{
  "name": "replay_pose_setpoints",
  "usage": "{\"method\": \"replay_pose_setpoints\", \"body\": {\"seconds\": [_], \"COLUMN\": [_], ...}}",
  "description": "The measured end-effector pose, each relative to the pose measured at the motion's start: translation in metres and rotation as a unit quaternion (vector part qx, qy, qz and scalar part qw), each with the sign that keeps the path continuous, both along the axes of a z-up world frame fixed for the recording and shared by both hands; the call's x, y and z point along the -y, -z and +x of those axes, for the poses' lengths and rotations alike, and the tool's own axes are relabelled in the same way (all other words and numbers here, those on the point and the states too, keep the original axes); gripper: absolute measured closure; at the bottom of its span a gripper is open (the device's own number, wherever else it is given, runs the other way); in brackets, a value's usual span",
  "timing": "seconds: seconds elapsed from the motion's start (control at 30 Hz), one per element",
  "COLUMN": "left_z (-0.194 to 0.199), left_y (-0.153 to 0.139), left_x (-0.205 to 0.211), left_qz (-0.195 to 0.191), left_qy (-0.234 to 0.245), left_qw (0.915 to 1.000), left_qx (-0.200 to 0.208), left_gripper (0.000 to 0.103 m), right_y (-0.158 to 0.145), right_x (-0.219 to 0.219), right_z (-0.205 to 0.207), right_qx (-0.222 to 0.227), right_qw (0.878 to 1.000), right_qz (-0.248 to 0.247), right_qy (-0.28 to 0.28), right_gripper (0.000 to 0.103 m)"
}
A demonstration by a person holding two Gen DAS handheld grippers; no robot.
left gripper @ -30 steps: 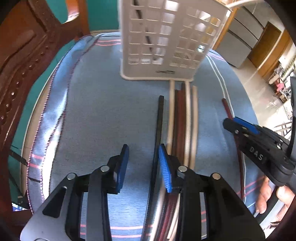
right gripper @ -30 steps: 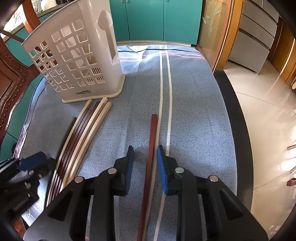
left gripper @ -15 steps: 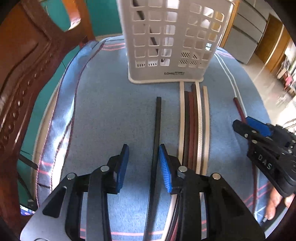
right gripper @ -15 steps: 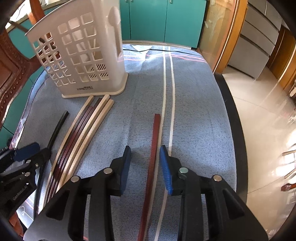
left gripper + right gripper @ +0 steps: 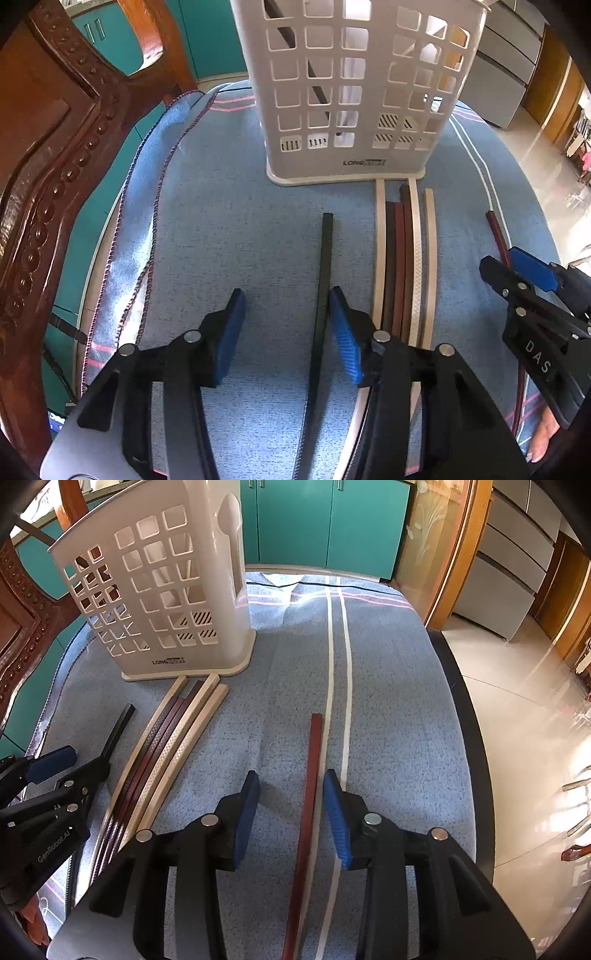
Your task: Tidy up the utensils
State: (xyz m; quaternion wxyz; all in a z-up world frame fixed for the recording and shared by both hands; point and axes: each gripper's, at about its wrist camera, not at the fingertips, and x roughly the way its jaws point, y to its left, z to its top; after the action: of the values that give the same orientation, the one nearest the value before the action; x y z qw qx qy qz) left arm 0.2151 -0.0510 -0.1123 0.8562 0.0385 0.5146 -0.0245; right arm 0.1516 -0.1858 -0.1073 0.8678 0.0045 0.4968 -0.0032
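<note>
Worktop (image 5: 391, 686): blue striped cloth, white utensil holder (image 5: 162, 590) at back.
Right edge: tiled floor (image 5: 517, 709) beyond.
Left gripper (image 5: 286, 328): fingers apart, straddling black chopstick (image 5: 325, 266).
Right gripper (image 5: 291, 812): fingers apart, straddling red-brown chopstick (image 5: 312, 771).

Basket (image 5: 351, 110) blocks ahead; chair (image 5: 55, 147) crowds left.

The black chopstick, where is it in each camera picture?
Left wrist view: the black chopstick runs up the middle, between the open left gripper fingers, close to the right-hand pad.
Right wrist view: the same stick lies at the far left, beside the bundle of chopsticks.
Shared landmark: the white utensil basket.
</note>
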Motion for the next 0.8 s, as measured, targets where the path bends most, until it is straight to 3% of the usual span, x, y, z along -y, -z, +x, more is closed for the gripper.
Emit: {"method": "replay_pose_setpoints", "body": {"seconds": [0.3,0.5,0.8], "left_z": [-0.0022,-0.0058,-0.0048], "left_y": [0.0025,0.0019,0.0025], "left_x": [0.0016,0.0072,0.0086], "left_qz": [-0.002,-0.012,-0.016], "left_qy": [0.005,0.022,0.022], "left_qw": [1.0000,0.9997,0.9996], "left_qx": [0.000,-0.003,-0.006], "left_gripper": [0.055,0.071,0.071], "right_y": [0.0010,0.0011,0.0014], "right_x": [-0.0020,-0.0024,-0.0024], "right_z": [0.0030,0.0022,0.0021], "right_qx": [0.004,0.004,0.005], "right_qw": [1.000,1.000,1.000], "right_qz": [-0.006,-0.006,-0.008], "right_qy": [0.003,0.003,0.003], "right_gripper": [0.065,0.065,0.065]}}
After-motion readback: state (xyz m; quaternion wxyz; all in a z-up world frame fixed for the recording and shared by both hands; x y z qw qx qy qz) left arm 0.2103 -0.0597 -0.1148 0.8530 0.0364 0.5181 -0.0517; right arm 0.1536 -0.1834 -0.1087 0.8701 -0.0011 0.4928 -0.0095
